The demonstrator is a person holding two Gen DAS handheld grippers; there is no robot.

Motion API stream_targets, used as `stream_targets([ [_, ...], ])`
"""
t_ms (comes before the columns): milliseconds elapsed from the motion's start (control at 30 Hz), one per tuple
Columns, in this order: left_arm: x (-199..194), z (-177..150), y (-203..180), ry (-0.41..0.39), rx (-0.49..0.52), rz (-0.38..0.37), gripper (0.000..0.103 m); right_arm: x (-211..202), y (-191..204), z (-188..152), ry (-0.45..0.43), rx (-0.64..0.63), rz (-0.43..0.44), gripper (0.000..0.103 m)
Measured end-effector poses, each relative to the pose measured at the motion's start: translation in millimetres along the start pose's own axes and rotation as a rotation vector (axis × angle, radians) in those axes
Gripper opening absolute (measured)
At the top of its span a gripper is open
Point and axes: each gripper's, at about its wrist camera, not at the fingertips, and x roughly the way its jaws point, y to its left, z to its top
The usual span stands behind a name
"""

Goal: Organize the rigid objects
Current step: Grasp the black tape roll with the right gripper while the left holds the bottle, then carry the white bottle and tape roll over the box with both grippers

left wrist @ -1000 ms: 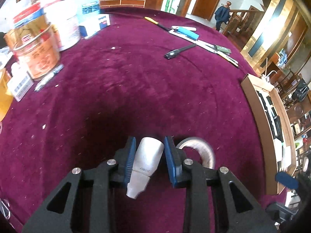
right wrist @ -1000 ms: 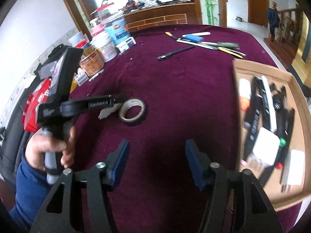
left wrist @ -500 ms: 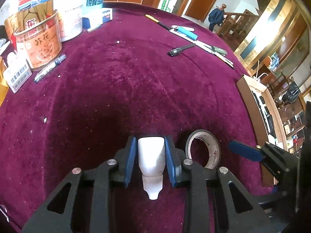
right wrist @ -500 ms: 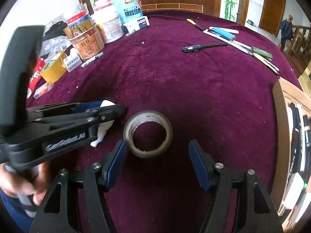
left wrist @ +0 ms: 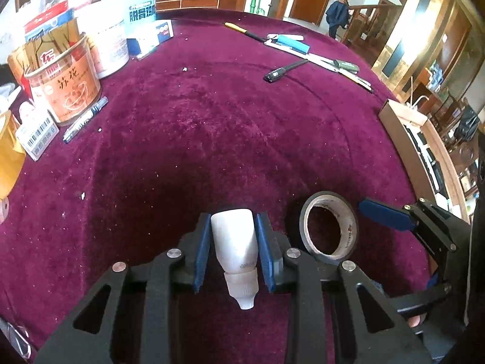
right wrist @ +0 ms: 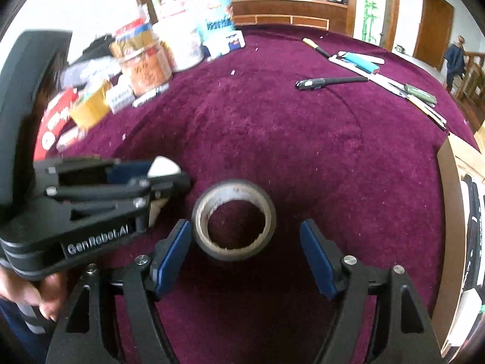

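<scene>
Between the opening right hand-held gripper [right wrist: 246, 254] jaws lies the tape roll [right wrist: 234, 220]

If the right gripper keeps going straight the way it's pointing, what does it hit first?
Most likely the roll of tape, which lies flat on the purple cloth between the opening jaws of the right gripper; neither pad presses on it.

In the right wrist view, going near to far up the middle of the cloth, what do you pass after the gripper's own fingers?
Right gripper, its jaws opening around the tape → roll of tape lying flat on the purple cloth → black pen → blue lighter → wooden counter beyond the table.
</scene>
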Motion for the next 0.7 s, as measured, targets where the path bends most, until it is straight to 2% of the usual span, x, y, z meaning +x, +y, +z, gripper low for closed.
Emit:
stream_targets([
  [67, 0.4, 0.1, -1.4, -0.001, 0.009, 0.004, 0.029, 3.2, 1.0, -0.6, 0.006, -0.009, -0.003, 0.069],
  [167, 0.3, -1.0, -2.6, -0.013, 0.020, 0.014, 0.027, 5.7, -0.6, -1.8, -0.021, -0.004, -0.002, 0.068],
  [267, -0.3, -1.0, 0.3, -0.020, 0.003, 0.014, 0.025, 2.1, 0.9, -2.5, -0.025, -0.012, -0.009, 0.051],
  [400, -4.4, 0.7, 4.1, -0.045, -0.020, 0.027, 0.024, -0.3, -6.0, -2.5, -0.026, 0.027, -0.001, 0.051],
  [700, -18.5, 3.5, 3.5, -0.124, -0.042, -0.019, 0.023, -21.3, -24.0, 4.1, -0.112, 0.113, -0.011, 0.051],
])
